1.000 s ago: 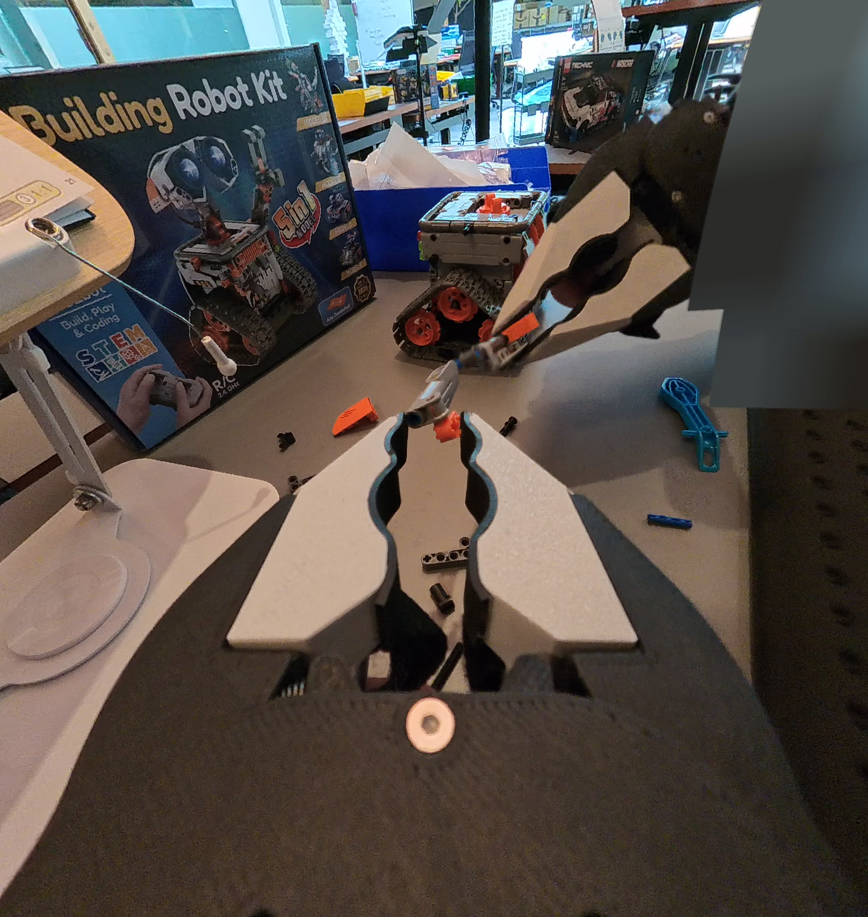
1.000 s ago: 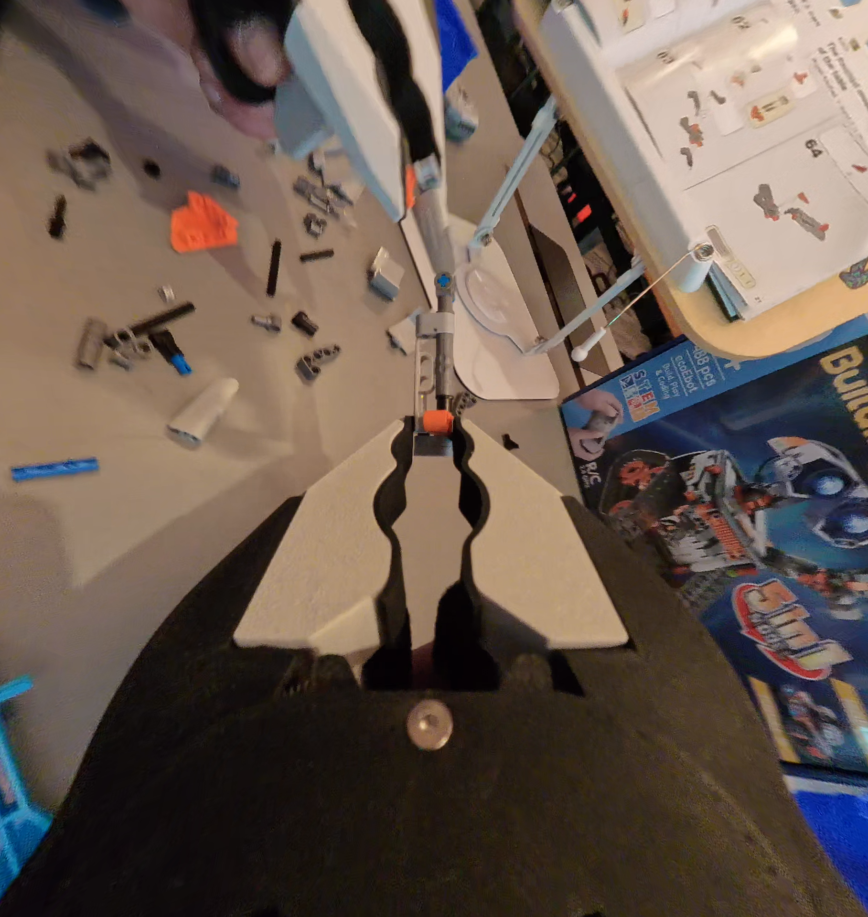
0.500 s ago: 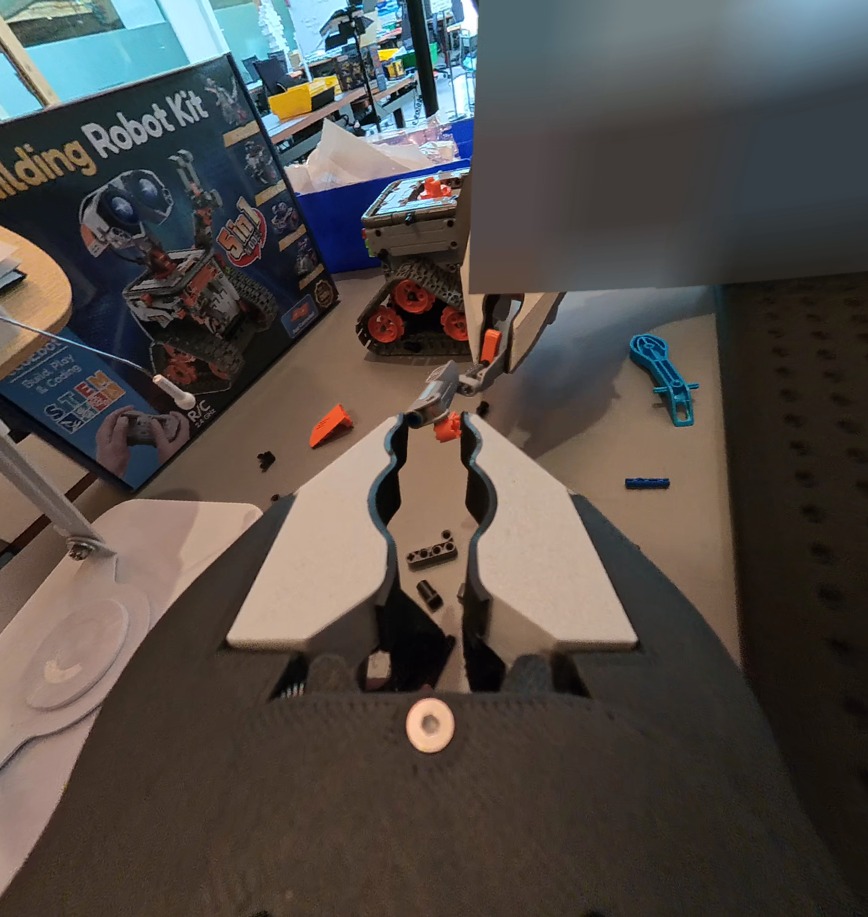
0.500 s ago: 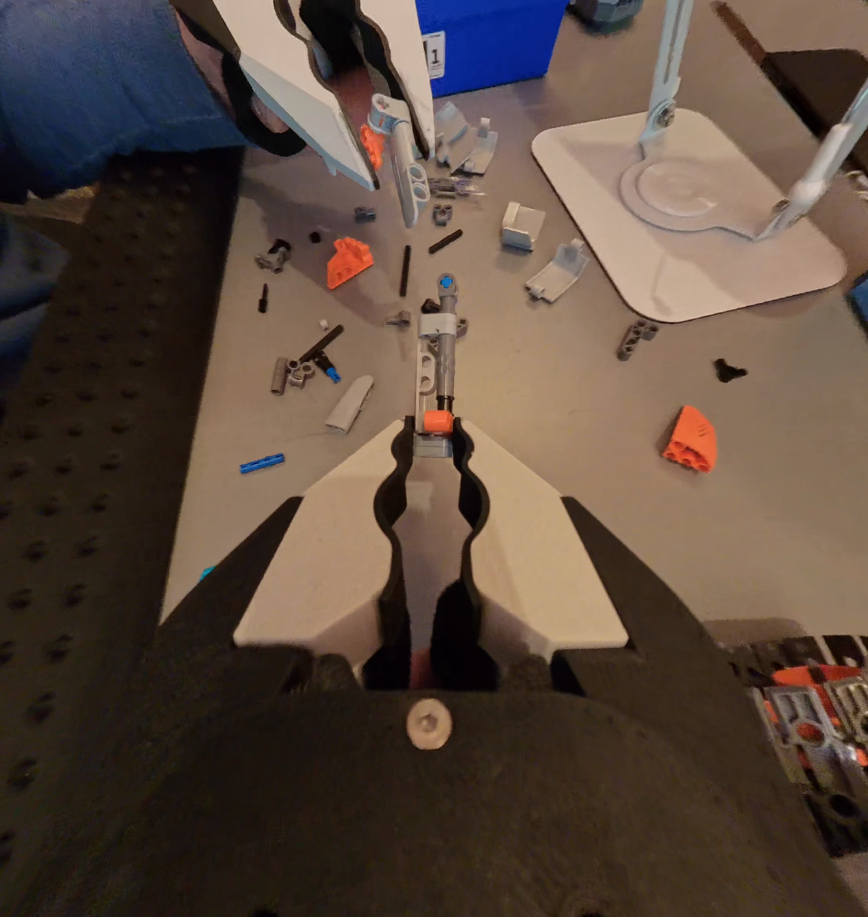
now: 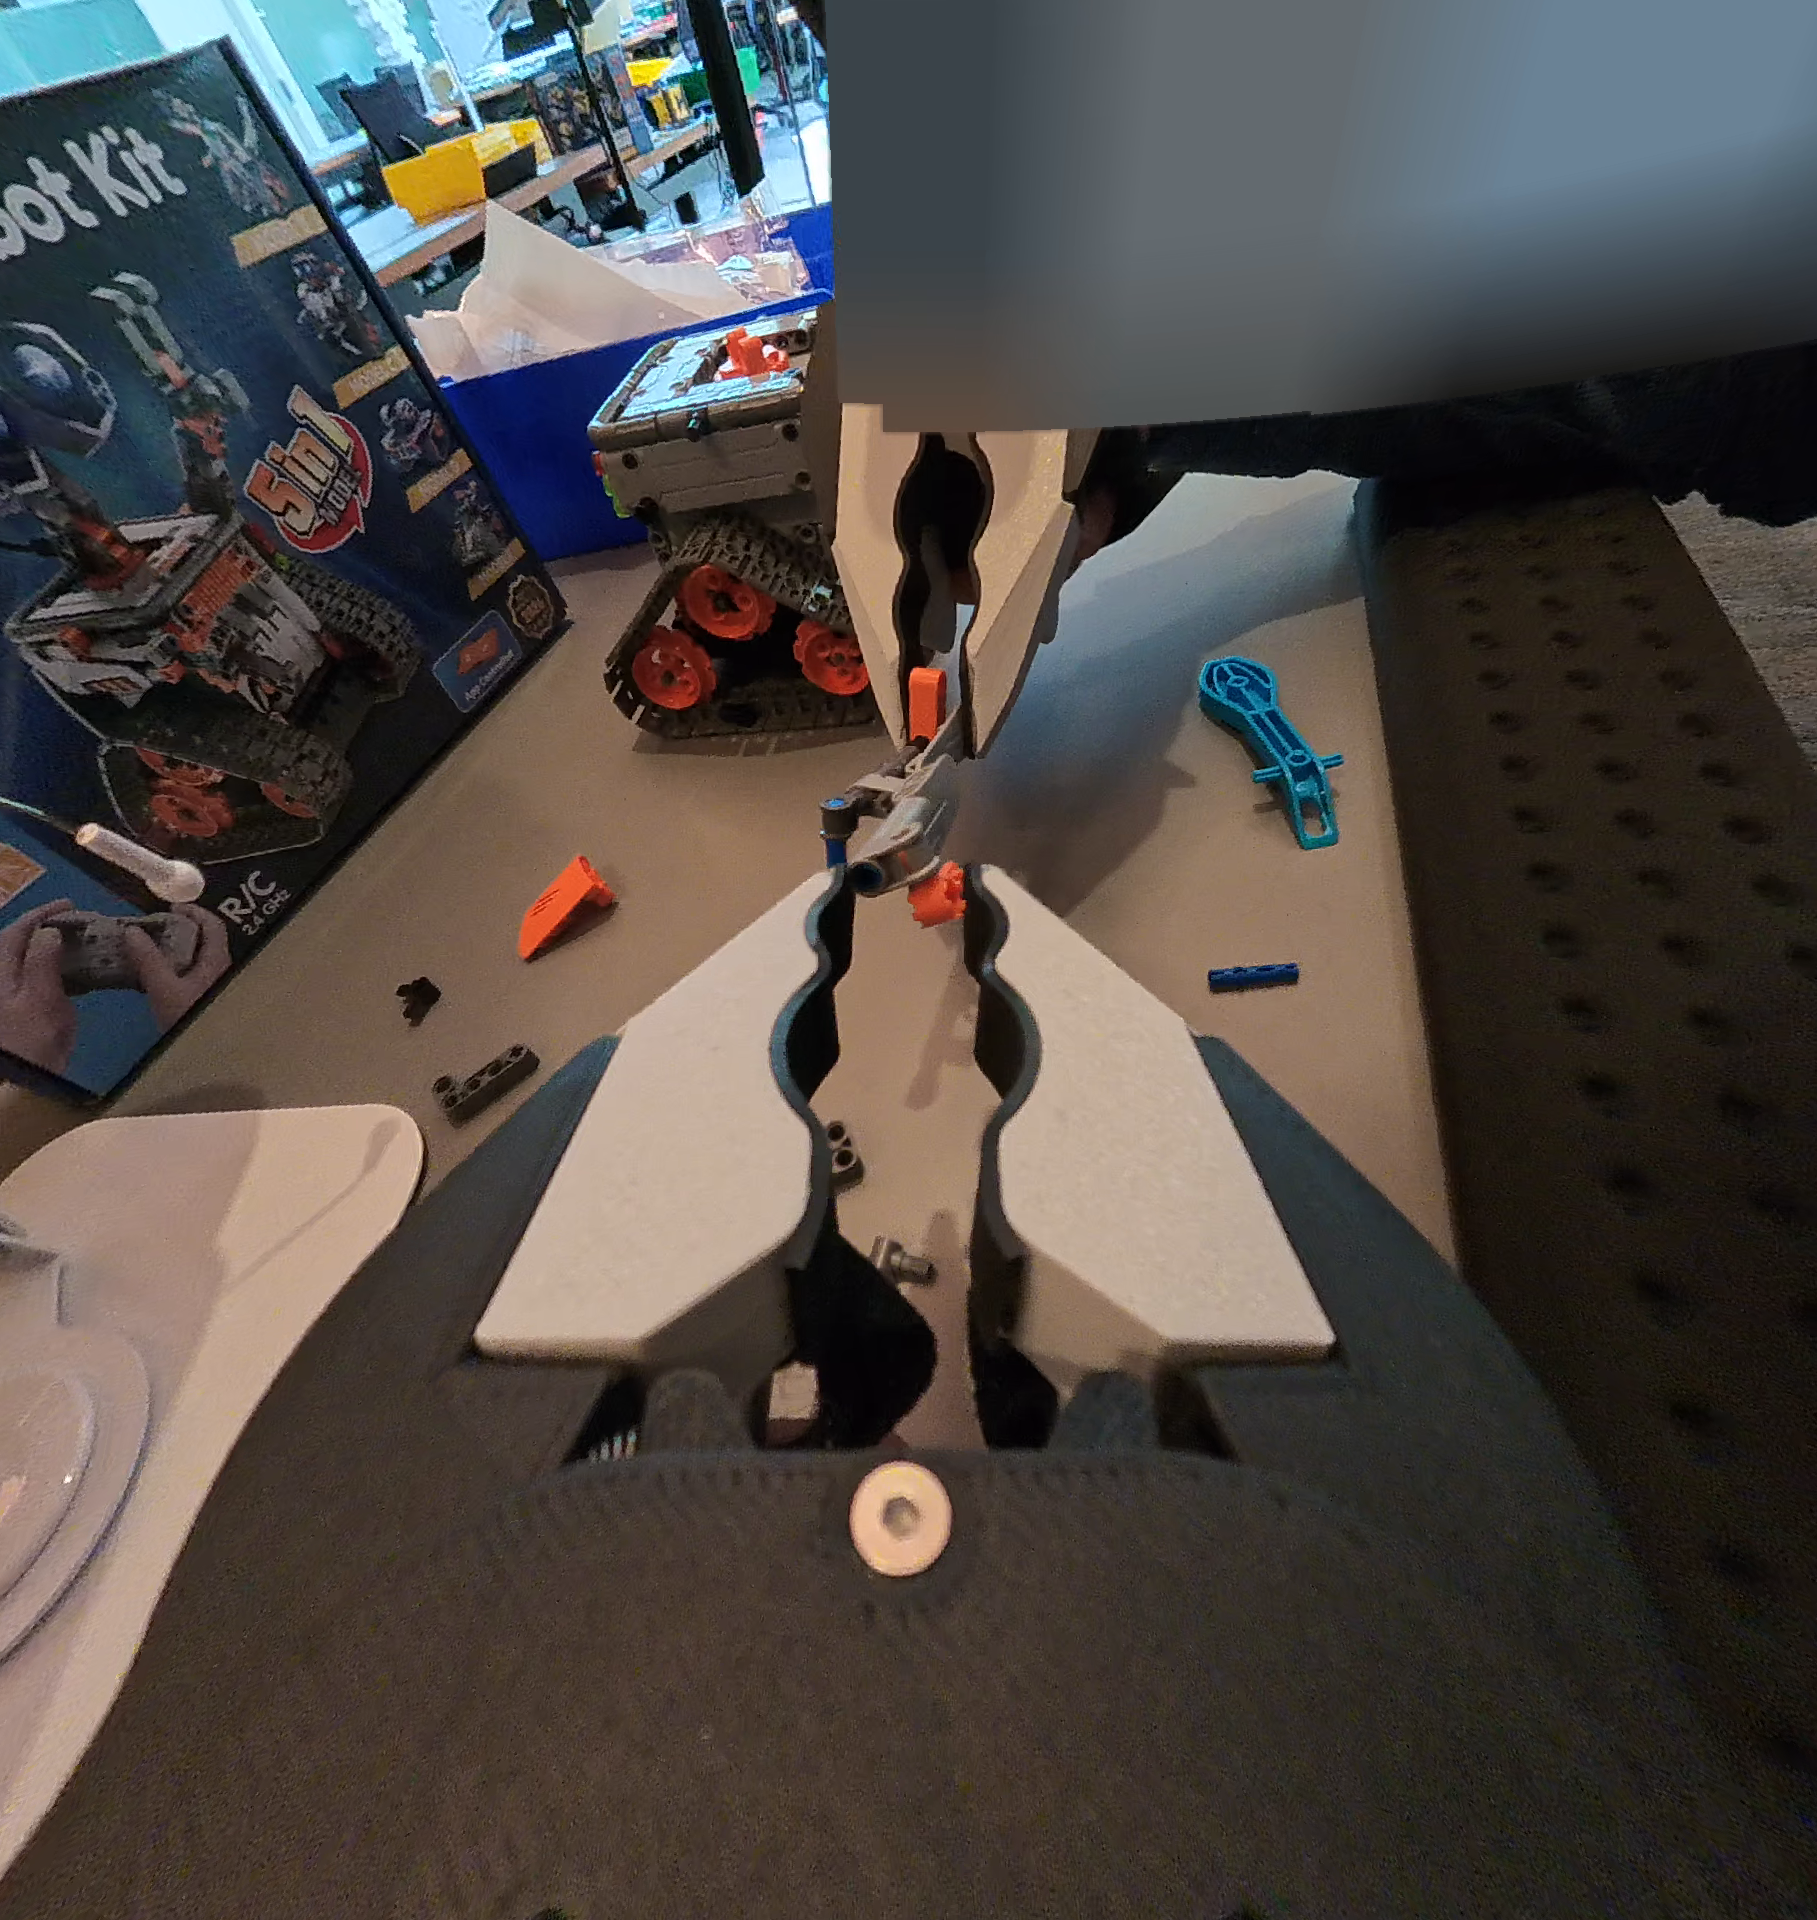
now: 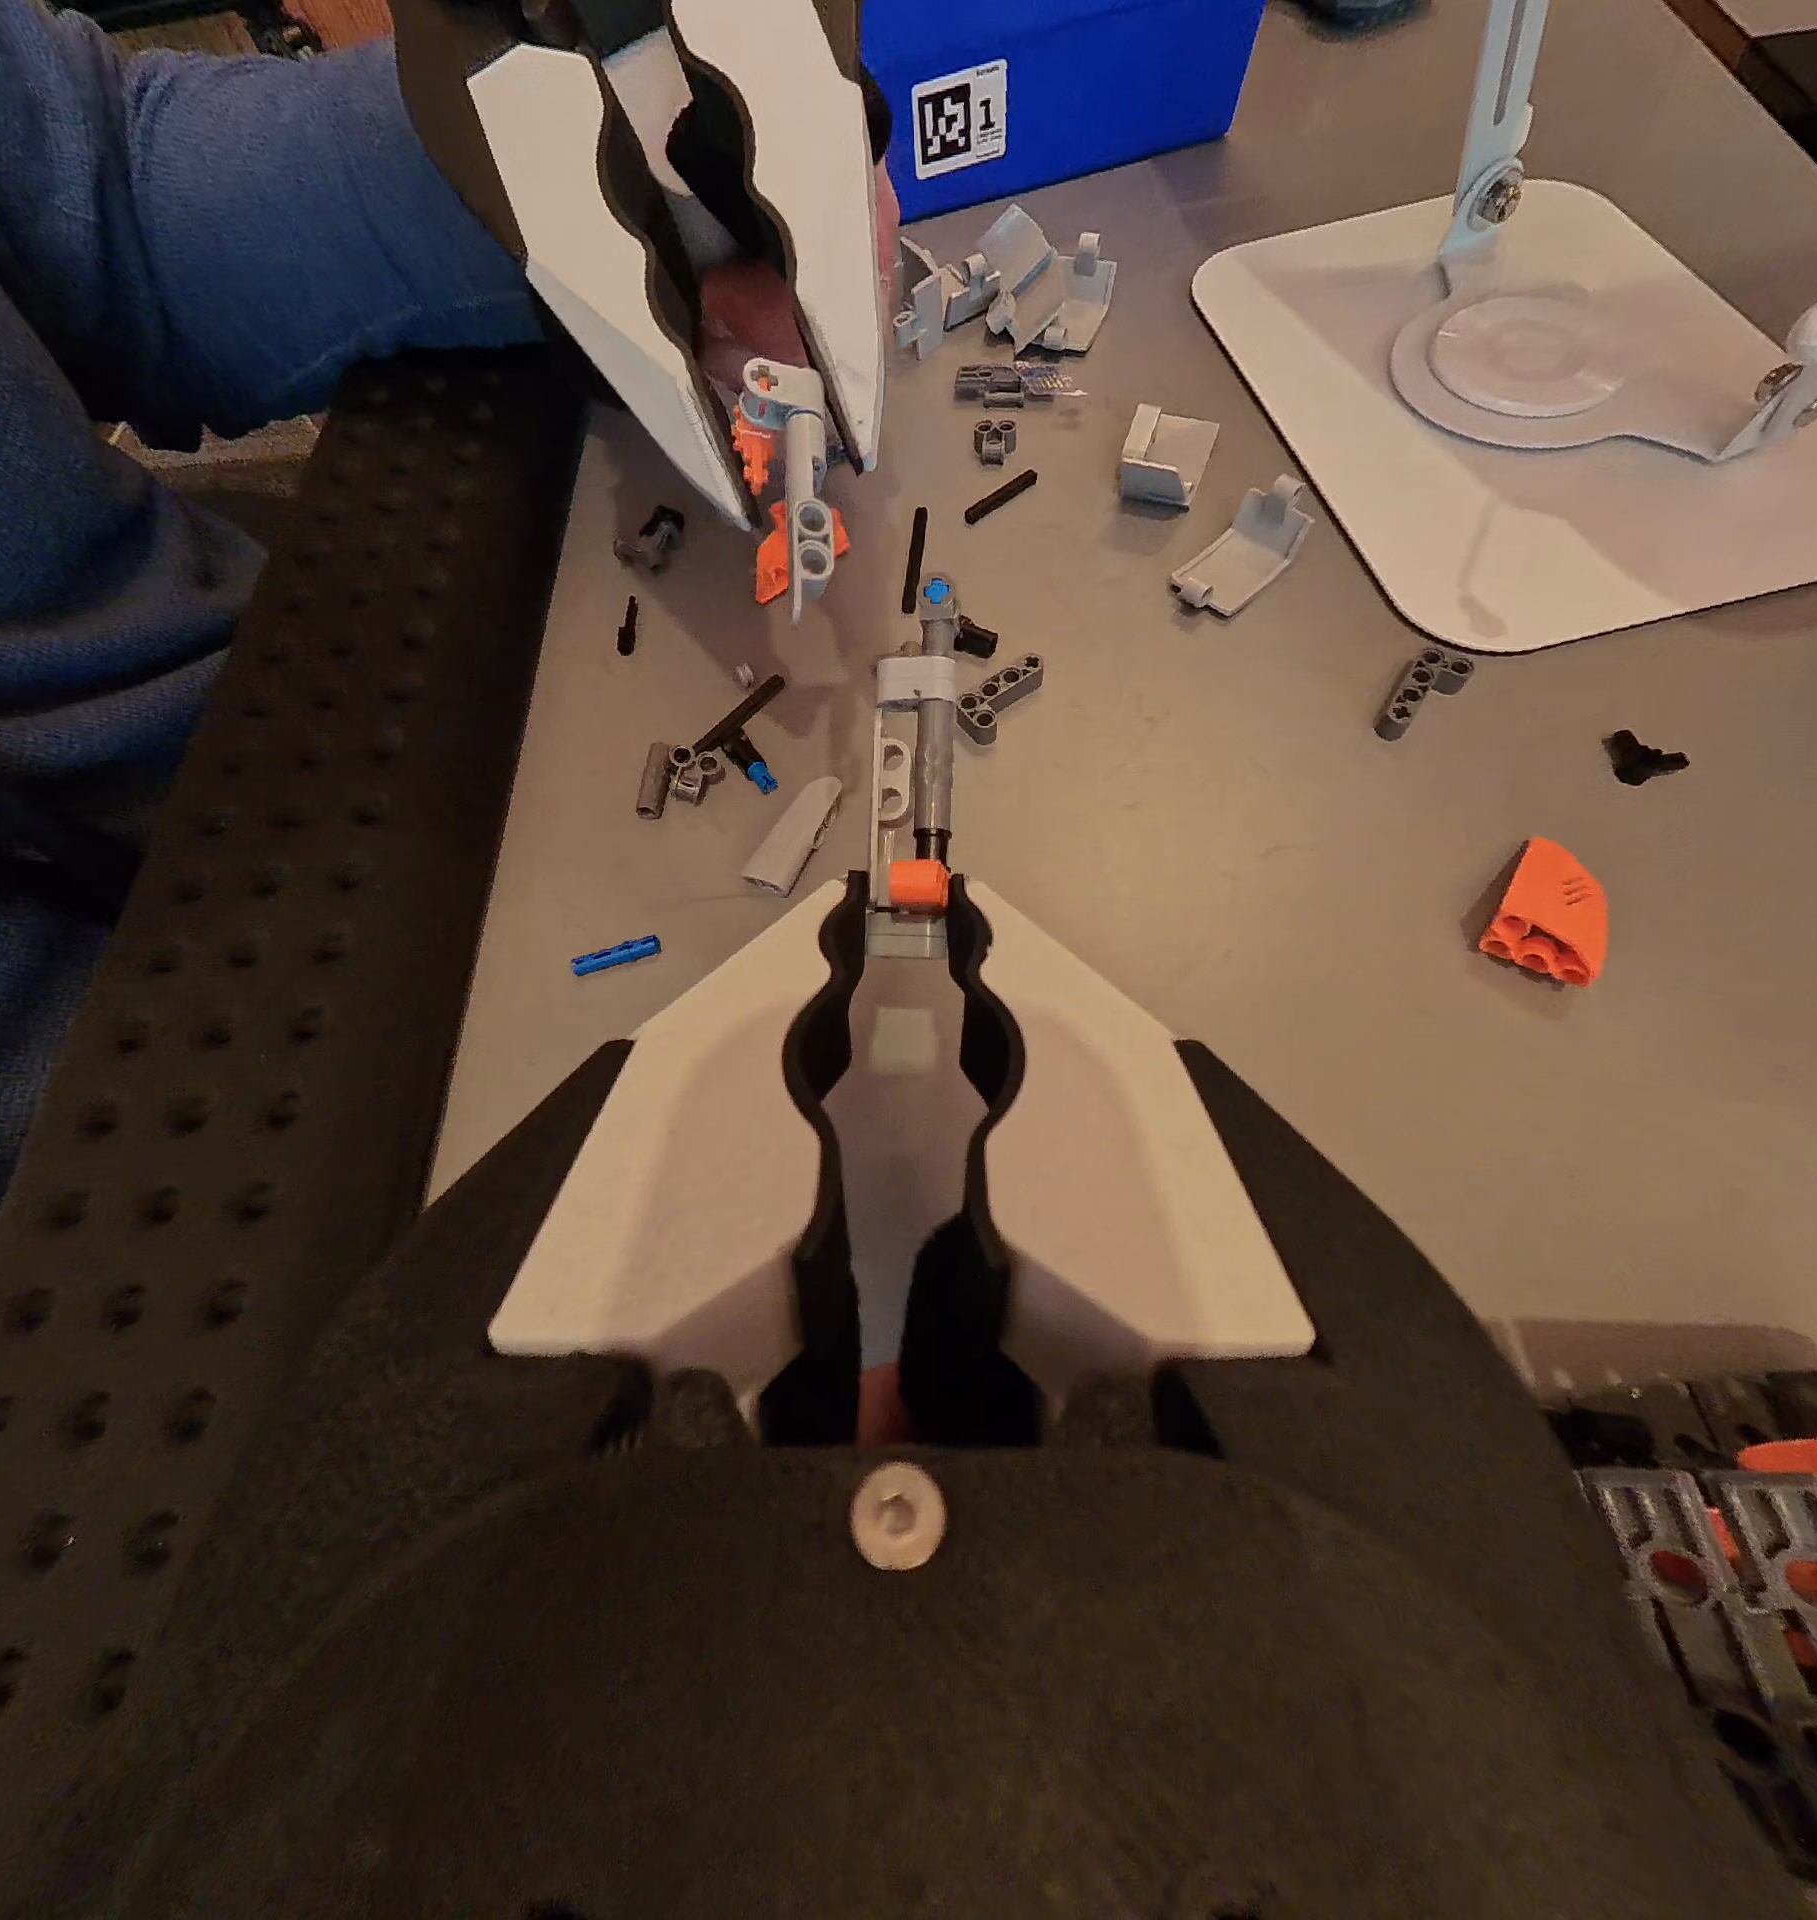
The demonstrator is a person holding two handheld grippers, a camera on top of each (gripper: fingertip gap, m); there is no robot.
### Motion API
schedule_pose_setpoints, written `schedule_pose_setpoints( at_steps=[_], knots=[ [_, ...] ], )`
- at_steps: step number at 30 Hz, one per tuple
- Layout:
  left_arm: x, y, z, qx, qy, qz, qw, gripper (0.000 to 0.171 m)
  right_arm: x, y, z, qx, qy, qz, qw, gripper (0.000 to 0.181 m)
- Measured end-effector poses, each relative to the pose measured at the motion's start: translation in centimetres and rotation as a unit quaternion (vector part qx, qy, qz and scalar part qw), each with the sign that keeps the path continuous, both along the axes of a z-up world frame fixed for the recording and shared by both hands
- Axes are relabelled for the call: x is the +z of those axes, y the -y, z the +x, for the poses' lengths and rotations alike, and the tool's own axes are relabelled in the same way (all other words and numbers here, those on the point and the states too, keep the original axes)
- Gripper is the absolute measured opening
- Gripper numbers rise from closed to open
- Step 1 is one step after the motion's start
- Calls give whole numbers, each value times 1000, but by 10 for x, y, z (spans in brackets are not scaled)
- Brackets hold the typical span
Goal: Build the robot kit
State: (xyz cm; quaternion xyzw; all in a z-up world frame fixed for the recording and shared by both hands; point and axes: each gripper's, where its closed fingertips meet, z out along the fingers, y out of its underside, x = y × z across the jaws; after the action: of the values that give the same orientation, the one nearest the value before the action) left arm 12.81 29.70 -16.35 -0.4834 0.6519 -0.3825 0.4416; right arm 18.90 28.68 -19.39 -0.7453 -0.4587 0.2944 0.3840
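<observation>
Starting at the left with the left gripper [image 5: 904, 894]: jaws almost together, pinching a small grey-and-orange piece [image 5: 899, 878] right at the very tips. From the right wrist view, hanging tip-down above the table, well to the left of the white stand base [image 6: 1506, 468]. Long axis of that piece close to vertical, two-holed free end aimed at the tabletop.

Across now to the right gripper [image 6: 909, 899]: only a narrow gap, clamped on the orange-collared end of a grey rod assembly [image 6: 930, 748]. Long axis straight out ahead of the fingers, blue-capped tip farthest out, reaching toward the left gripper's piece. Also left of the stand base. Free ends of the two held parts near each other; touching or not, cannot tell.

And round about, all taken from that stand base:
- Left of it, loose black pins [image 6: 914, 545] and grey connectors [image 6: 997, 686] scattered beneath both grippers.
- Just off its far-left corner, a heap of grey panels [image 6: 1008, 291], with a blue box [image 6: 1091, 62] behind them.
- On its near side, an orange wedge [image 6: 1543, 914] lying alone.

In the left wrist view, beyond the base, going left to right:
- a kit box [image 5: 208, 520] standing upright
- a tracked robot model [image 5: 738, 582]
- a teal tool [image 5: 1273, 748] lying flat beside the black perforated mat [image 5: 1610, 1039]
</observation>
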Motion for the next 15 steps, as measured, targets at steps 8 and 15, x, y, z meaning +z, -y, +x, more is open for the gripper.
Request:
schedule_pose_setpoints(
  at_steps=[8,15],
  knots=[
    [3,16,1,-15,23,228,973,20,9,4,-6,4,17,45,999,12],
    [-3,22,6,-22,16,264,964,20,12,14,-10,21,23,56,998,12]
  ],
)
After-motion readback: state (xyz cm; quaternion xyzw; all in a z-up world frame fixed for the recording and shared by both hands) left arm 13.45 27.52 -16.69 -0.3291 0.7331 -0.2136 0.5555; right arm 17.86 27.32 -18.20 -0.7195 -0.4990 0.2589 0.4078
